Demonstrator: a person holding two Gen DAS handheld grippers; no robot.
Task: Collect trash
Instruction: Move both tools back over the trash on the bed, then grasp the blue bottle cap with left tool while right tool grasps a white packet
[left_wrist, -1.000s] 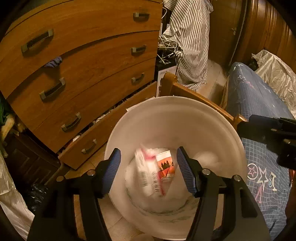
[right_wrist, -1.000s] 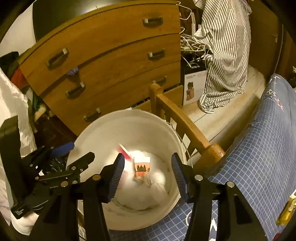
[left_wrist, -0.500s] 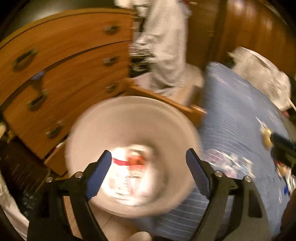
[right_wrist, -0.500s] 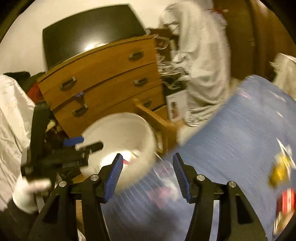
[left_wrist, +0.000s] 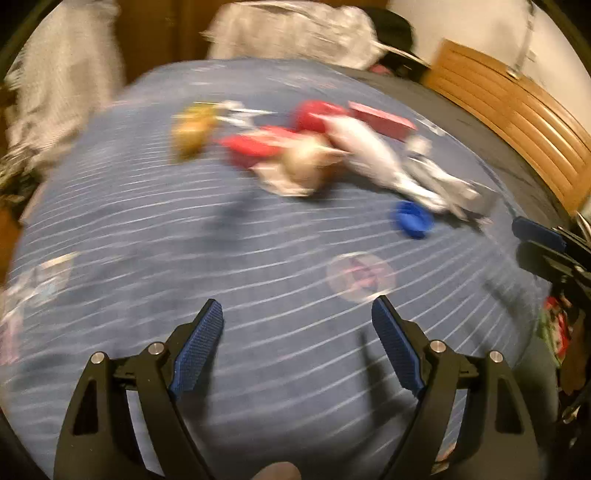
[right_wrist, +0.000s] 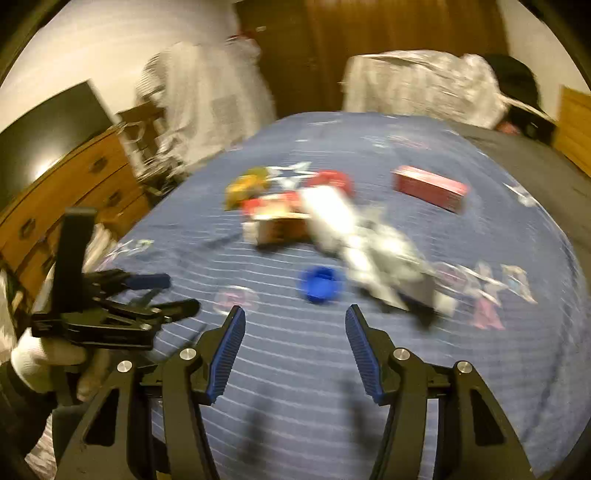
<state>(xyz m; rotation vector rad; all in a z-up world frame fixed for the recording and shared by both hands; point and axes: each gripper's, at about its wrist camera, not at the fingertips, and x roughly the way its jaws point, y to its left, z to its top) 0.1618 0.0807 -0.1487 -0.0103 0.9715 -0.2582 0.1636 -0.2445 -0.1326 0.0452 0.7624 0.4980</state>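
Both views are motion-blurred. Trash lies in a cluster on the blue bedspread: a blue cap, a red box, a yellow wrapper, a brown and red carton, and crumpled white and grey wrappers. My left gripper is open and empty above the bedspread, well short of the trash. My right gripper is open and empty, just short of the blue cap. The left gripper also shows in the right wrist view.
A wooden dresser stands at the left beyond the bed. A striped shirt hangs behind it. A crumpled white bag and a black cap lie at the bed's far end. A wooden headboard is at the right.
Both grippers swung right, away from the white bin and dresser, and now face the bed with the trash on it. Both stay open and empty.
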